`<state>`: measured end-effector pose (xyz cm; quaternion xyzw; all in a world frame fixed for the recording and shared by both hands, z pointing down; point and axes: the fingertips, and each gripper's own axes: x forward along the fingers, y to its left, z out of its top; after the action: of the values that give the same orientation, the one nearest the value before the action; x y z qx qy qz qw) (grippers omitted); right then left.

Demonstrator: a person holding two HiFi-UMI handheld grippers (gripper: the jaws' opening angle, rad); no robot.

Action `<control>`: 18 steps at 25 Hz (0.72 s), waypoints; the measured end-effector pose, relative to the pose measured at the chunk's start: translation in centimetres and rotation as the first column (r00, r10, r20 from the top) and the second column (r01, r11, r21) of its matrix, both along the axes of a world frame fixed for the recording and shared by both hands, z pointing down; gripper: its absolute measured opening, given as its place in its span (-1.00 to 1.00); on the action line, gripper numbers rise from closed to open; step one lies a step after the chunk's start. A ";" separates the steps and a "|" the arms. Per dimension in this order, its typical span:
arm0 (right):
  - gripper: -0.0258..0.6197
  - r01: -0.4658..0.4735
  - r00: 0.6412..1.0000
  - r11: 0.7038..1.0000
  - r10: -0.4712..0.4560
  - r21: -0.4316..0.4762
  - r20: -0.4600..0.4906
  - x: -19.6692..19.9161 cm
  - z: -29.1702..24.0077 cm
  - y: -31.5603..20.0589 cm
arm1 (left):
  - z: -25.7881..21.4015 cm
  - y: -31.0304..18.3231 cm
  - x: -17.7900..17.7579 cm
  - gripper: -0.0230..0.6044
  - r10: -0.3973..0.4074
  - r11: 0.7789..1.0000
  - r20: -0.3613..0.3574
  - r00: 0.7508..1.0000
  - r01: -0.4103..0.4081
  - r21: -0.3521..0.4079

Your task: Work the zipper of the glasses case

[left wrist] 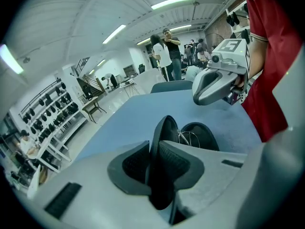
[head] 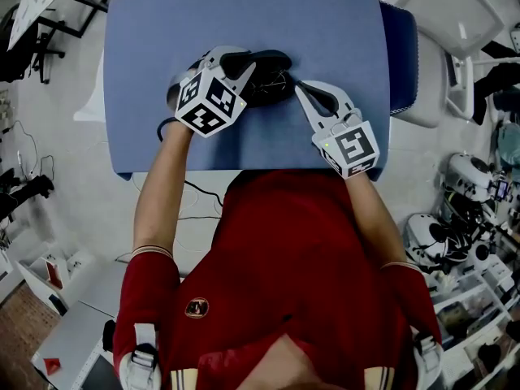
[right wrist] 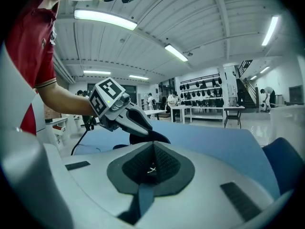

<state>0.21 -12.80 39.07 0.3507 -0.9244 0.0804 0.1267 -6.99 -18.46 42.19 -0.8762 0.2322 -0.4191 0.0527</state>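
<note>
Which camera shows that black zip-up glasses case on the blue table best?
The left gripper view: the black glasses case sits close up, open, one half clamped in the left gripper, wire frames inside. The head view shows it small, partly covered; the right gripper view only a dark sliver.

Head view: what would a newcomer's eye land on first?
A black glasses case sits open in the middle of the blue table, wire-framed glasses showing inside it. The left tool is clamped on the case's raised half; the right tool is shut at the case's right edge on a small metal glint, probably the zipper pull.
</note>
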 end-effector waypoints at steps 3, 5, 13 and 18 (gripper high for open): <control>-0.94 0.016 0.999 1.000 -0.017 -0.019 -0.041 -0.2 1.4 0.5 | -0.5 0.8 0.1 -0.74 -0.013 0.999 -0.007 1.000 0.013 0.041; -0.94 0.020 0.998 0.999 -0.023 -0.039 -0.064 -0.3 2.4 0.7 | -0.8 1.4 0.0 -0.74 -0.021 0.998 -0.019 1.000 0.022 0.062; -0.94 0.031 0.990 0.996 -0.042 -0.083 -0.133 -0.9 4.7 1.4 | -1.5 3.8 0.1 -0.74 -0.035 0.994 -0.059 0.998 0.041 0.100; -0.94 0.028 0.986 0.995 -0.044 -0.099 -0.162 -1.2 5.8 1.7 | -1.4 5.1 0.3 -0.73 -0.030 0.991 -0.065 0.997 0.038 0.126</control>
<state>-0.98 -11.10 44.91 0.3329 -0.9120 0.0933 0.2206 -6.64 -13.38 40.80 -0.8798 0.2748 -0.3763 0.0937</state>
